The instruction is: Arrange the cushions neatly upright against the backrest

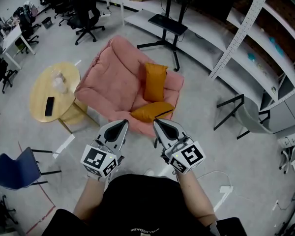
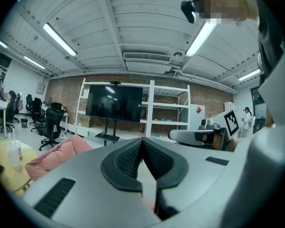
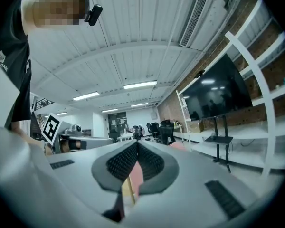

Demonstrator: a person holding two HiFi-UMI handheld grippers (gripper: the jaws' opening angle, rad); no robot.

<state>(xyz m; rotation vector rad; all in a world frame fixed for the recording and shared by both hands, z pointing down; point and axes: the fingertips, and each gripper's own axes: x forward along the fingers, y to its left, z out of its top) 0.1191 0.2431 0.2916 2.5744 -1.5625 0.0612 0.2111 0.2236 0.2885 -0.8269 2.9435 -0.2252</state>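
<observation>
- Grey and black, the left gripper (image 1: 121, 126) is held about level in front of the person. Its jaws are pressed together with nothing between them.
- The right gripper (image 1: 158, 124) is beside it, a little apart. Its jaws are likewise closed and empty.
- Both grippers point toward a pink armchair (image 1: 108, 90) on the floor just ahead.
- A flat cushion (image 1: 151, 111), orange, lies on the front edge of the seat, just beyond the tips of the grippers.
- An upright cushion (image 1: 155, 81), also orange, stands behind it against the backrest (image 1: 123, 50), toward the right side of the seat.
- A round wooden table (image 1: 39, 82) stands just beside the armchair on the left. A dark phone (image 1: 49, 106) and a clear cup (image 1: 59, 82) are on it.
- A blue chair (image 1: 12, 168) stands nearer the person, left of the table.
- Beyond the armchair is a black screen (image 2: 115, 102) on a stand, and white shelves (image 1: 255, 43) run along the right wall.
</observation>
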